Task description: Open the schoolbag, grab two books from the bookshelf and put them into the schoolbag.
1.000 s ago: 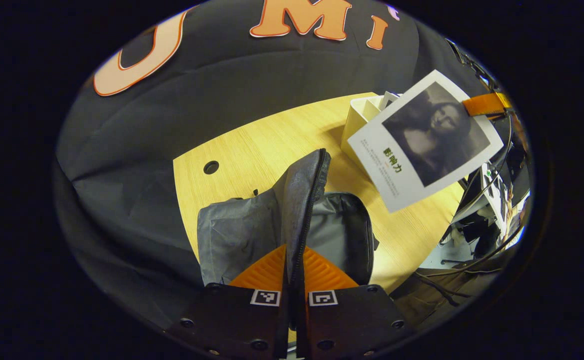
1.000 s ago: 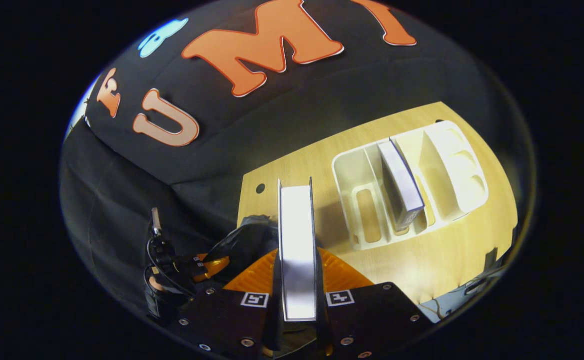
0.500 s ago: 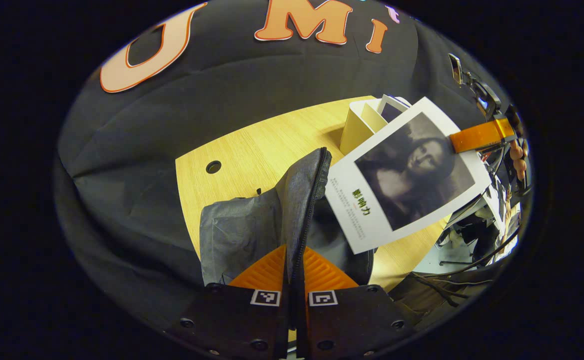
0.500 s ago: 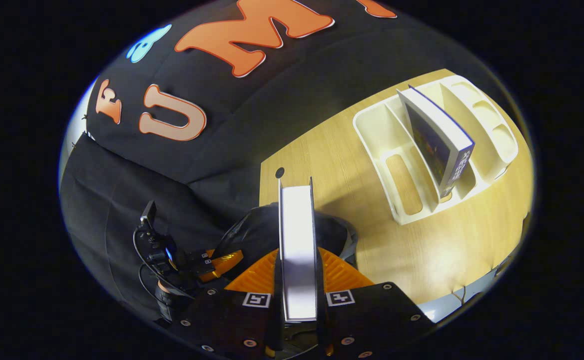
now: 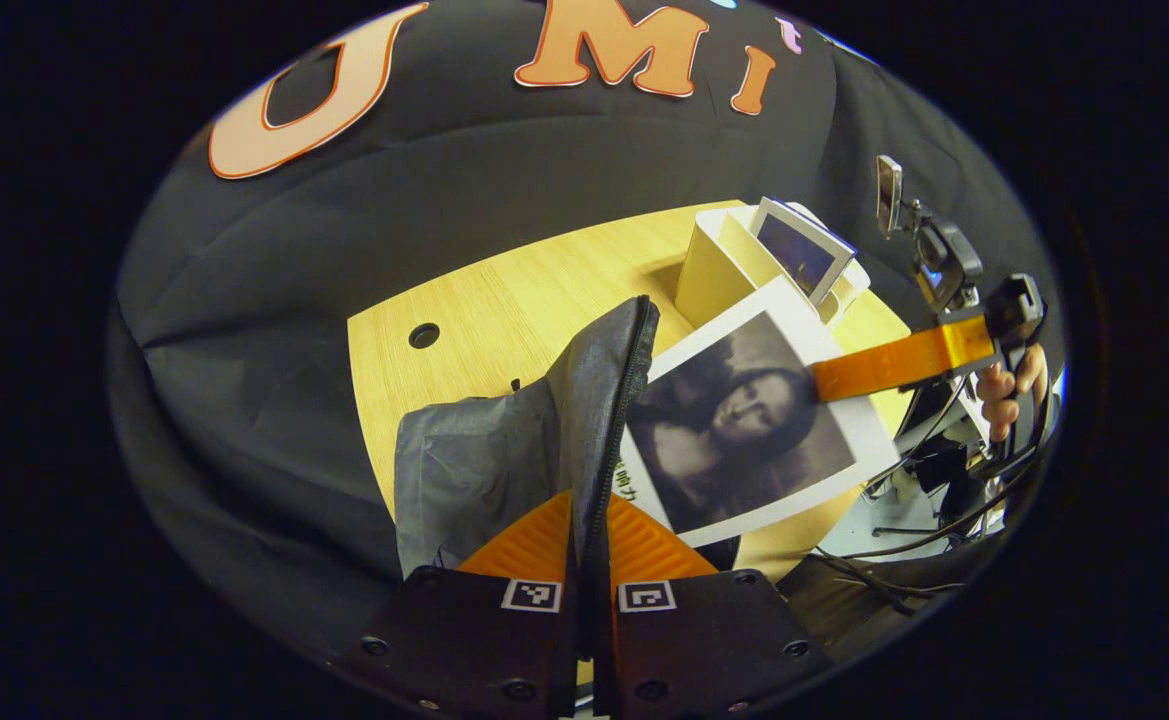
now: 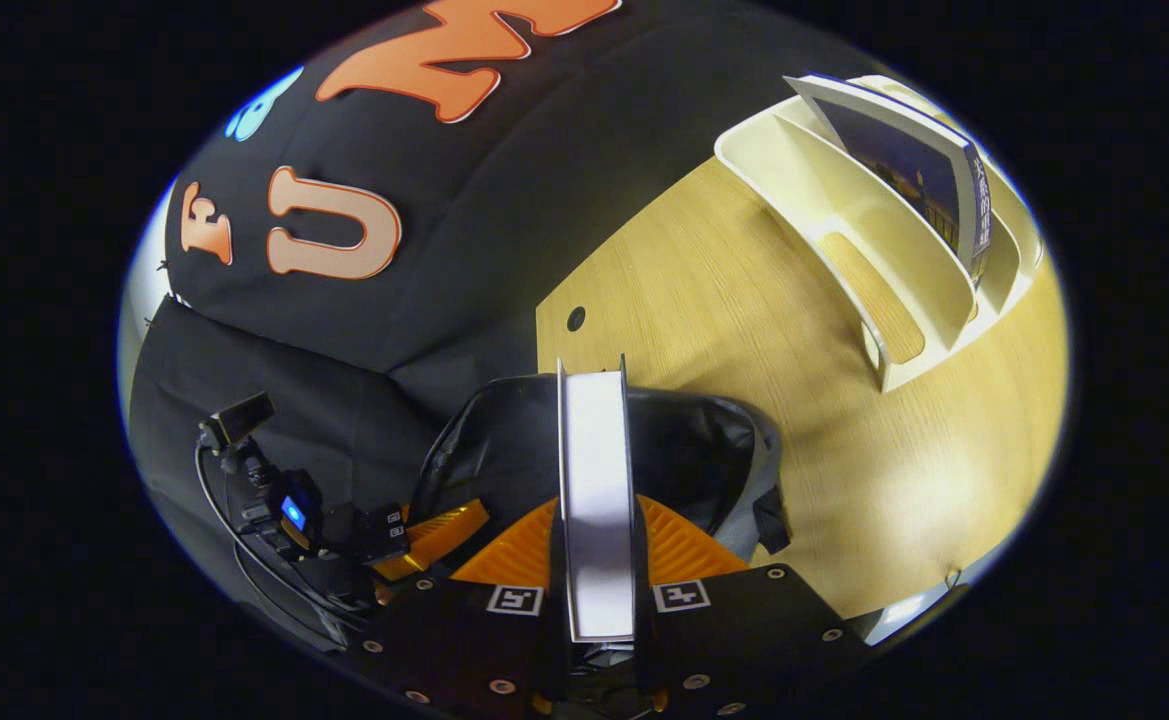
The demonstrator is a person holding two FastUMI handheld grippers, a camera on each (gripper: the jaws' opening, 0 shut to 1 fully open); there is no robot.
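Note:
My left gripper [image 5: 592, 505] is shut on the raised grey flap [image 5: 604, 400] of the schoolbag [image 5: 474, 470] and holds its zipper edge up. The bag's dark opening [image 6: 689, 450] gapes on the wooden table. My right gripper [image 6: 594, 510] is shut on a white book [image 6: 594, 470], seen edge-on right over that opening. In the left gripper view this book [image 5: 744, 430] shows a portrait cover, with its lower corner behind the flap. A second book [image 6: 919, 165] leans in the white bookshelf [image 6: 844, 210].
The bookshelf [image 5: 709, 270] stands at the table's far right, beyond the bag. The left gripper [image 6: 434, 530] shows beside the bag in the right gripper view. A hand [image 5: 1009, 385] holds the right gripper's handle. A round cable hole [image 5: 423, 335] sits in the table [image 5: 504, 300]. Cables hang beyond the table's right edge.
The right gripper has carried the portrait book down and left, from over the bookshelf to the bag's opening. The left gripper has kept the flap raised and hardly moved.

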